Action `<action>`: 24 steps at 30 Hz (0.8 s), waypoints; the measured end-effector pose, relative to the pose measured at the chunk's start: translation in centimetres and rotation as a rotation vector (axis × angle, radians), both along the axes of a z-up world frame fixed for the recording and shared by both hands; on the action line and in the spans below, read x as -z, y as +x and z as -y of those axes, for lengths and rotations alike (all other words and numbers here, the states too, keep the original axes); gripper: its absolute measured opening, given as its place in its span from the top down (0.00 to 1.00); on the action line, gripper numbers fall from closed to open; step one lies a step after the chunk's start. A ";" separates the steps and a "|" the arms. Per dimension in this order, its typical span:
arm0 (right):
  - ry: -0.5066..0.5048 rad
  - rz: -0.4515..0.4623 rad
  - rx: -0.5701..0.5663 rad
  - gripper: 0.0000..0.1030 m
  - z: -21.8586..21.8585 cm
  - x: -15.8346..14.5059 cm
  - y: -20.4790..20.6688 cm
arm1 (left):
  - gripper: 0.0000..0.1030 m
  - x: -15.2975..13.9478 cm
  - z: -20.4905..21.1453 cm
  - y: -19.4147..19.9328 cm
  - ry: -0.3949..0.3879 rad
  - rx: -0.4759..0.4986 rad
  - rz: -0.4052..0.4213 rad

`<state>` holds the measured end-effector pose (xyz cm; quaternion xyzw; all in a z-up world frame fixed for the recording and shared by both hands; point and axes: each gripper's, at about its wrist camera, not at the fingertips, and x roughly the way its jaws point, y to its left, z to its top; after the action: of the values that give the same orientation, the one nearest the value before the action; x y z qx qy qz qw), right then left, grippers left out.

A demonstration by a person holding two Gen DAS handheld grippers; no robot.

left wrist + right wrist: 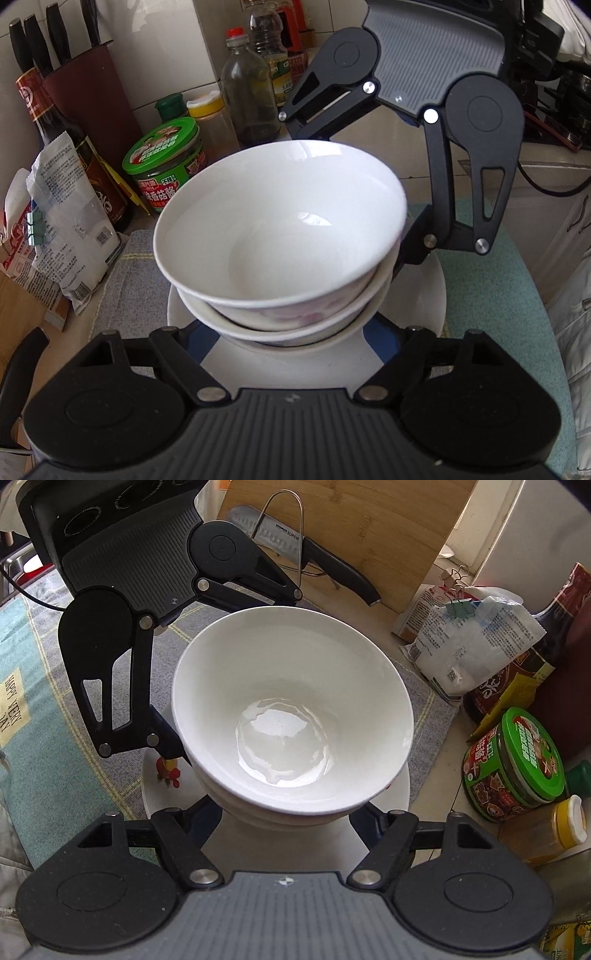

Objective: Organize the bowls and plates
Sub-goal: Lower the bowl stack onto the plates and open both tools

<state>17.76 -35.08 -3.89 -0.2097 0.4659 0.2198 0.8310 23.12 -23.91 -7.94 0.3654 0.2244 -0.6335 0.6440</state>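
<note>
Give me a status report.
Both grippers flank bowl stack on plate; grip unclear. Jar, bottles close behind.

A home kitchen: tiled wall, knife block [79, 74], sauce bottles [249, 96], cutting board [351, 528] and cleaver [295, 542].

A white bowl [280, 229] sits tilted on top of another bowl [295, 325]. Both stand on a white plate [424, 295]. The left claw [291, 343] reaches around the bottom of the stack from the near side. The right claw [406, 254] comes in from the far side. A green-lidded jar [164, 166] stands behind, near a knife block [88, 92].
</note>
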 end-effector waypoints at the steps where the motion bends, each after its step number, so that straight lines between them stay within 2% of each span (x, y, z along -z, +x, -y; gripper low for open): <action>1: -0.005 0.010 0.001 0.19 -0.1 -0.1 -0.2 | 0.18 0.0 -0.1 0.0 -0.008 -0.003 -0.003; 2: -0.001 0.016 0.006 0.14 -0.2 -0.2 -0.2 | 0.13 0.1 -0.2 -0.2 -0.019 -0.005 0.011; 3: 0.008 0.019 0.008 0.11 -0.3 -0.3 -0.3 | 0.04 0.1 -0.4 -0.5 -0.031 -0.010 0.030; 6: 0.005 0.031 0.013 0.04 -0.5 -0.6 -0.7 | 0.02 -0.1 -1.1 -1.4 -0.054 -0.027 0.052; 8: 0.003 0.044 0.012 0.02 -0.7 -0.7 -1.0 | 0.02 -0.2 -1.6 -1.8 -0.063 -0.070 0.062; 11: 0.006 0.062 0.016 0.01 -0.8 -1.1 -1.5 | 0.02 -0.4 -2.8 -2.1 -0.083 -0.194 0.047; 15: 0.014 0.049 0.083 0.00 -1.0 -1.5 -1.9 | 0.02 -1.4 -5.3 -2.2 -0.160 -0.390 -0.063; 18: 0.053 0.021 0.175 0.00 -1.4 -1.8 -2.4 | 0.01 -2.0 -7.2 -3.4 -0.210 -0.530 -0.066; 21: 0.086 -0.003 0.333 0.00 -1.9 -2.1 -3.1 | 0.01 -2.3 -8.8 -5.0 -0.236 -0.613 -0.047; 24: 0.081 0.028 0.473 0.00 -3.1 -2.7 -4.6 | 0.01 -2.3 -9.8 -6.7 -0.230 -0.703 0.007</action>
<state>13.20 -31.95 -1.16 -0.0643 0.4814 0.0346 0.8734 16.41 -14.08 -5.68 0.1932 0.2612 -0.3934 0.8601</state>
